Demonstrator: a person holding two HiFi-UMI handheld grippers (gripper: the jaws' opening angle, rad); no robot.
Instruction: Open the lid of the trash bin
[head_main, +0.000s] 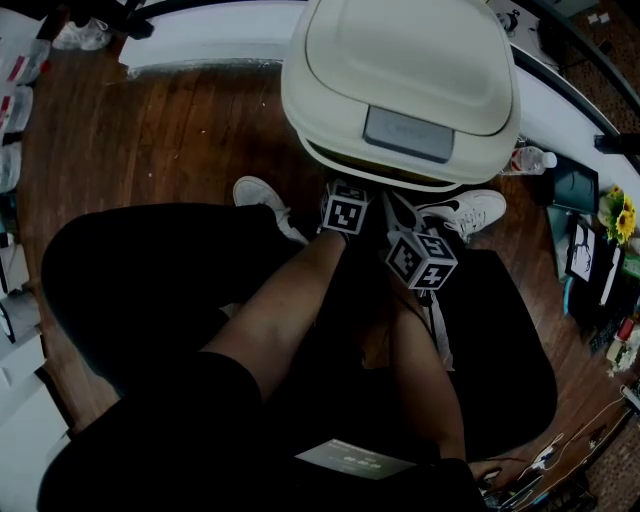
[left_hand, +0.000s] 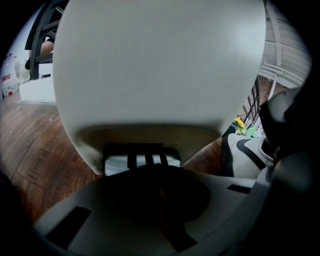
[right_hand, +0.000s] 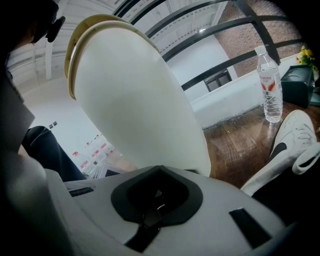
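Observation:
A cream trash bin (head_main: 400, 60) stands on the wooden floor in front of me, its lid down and a grey panel (head_main: 408, 133) at the lid's front edge. My left gripper (head_main: 348, 192) is low at the bin's front base. In the left gripper view the bin's wall (left_hand: 160, 65) fills the frame and a black ribbed pedal (left_hand: 142, 154) sits just beyond the shut left gripper (left_hand: 150, 172). My right gripper (head_main: 395, 208) is beside the left one and tilted. It (right_hand: 157, 172) is shut on nothing, with the bin (right_hand: 135, 100) rising close above it.
The person's white sneakers (head_main: 262, 198) (head_main: 470, 212) flank the bin's base, and one shoe (right_hand: 292, 145) is close to the right gripper. A water bottle (head_main: 530, 160) stands on the floor to the right. A white ledge (head_main: 200, 45) runs behind the bin.

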